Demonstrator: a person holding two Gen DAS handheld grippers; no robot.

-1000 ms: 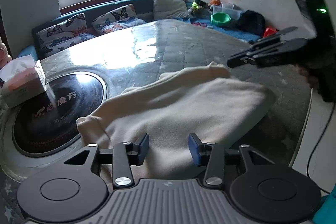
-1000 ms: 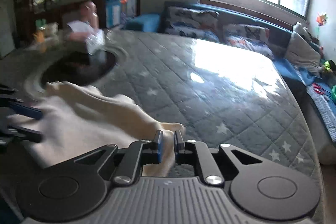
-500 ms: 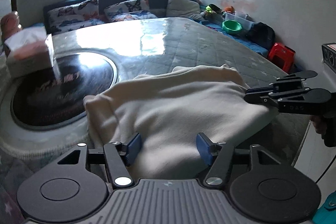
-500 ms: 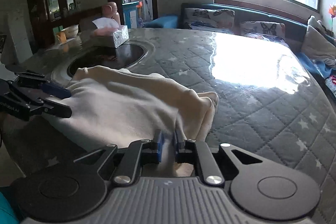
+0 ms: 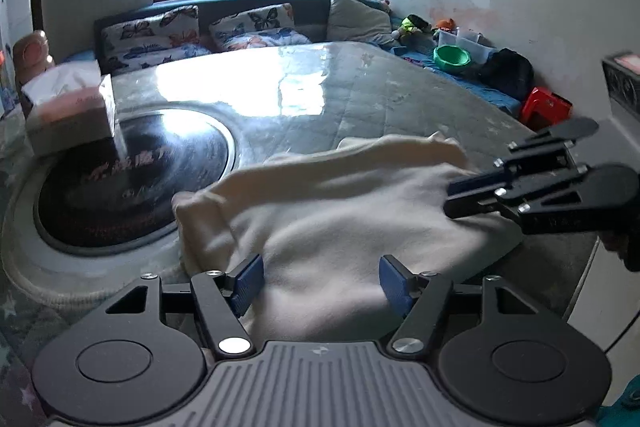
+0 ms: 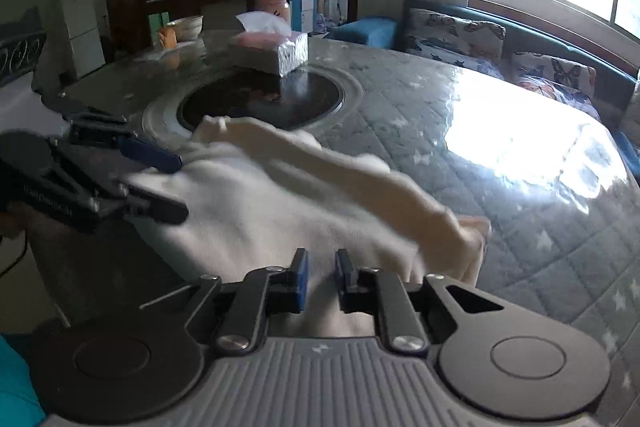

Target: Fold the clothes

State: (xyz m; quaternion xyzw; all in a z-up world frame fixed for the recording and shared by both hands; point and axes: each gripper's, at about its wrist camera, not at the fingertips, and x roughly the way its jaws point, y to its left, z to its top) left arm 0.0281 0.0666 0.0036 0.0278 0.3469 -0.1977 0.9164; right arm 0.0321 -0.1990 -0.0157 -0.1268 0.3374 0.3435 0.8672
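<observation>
1. Your left gripper (image 5: 320, 277) hangs wide open over the cream garment (image 5: 340, 219) lying on the quilted table (image 5: 380, 107), gripping nothing.
2. Your right gripper (image 6: 320, 273) is narrowly parted, cloth between the jaws (a pinch isn't certain).
3. A loose grip could let the folded edge slip.
4. Tissue box (image 5: 72, 111) and dark round inset (image 5: 132, 179) sit just beyond.

I see a tissue box (image 5: 70, 111) at the black round inset's (image 5: 132, 183) far edge — a green bowl (image 5: 452, 57) well beyond.

Right gripper (image 6: 321, 281) fingers (image 6: 299, 281) now slightly parted
</observation>
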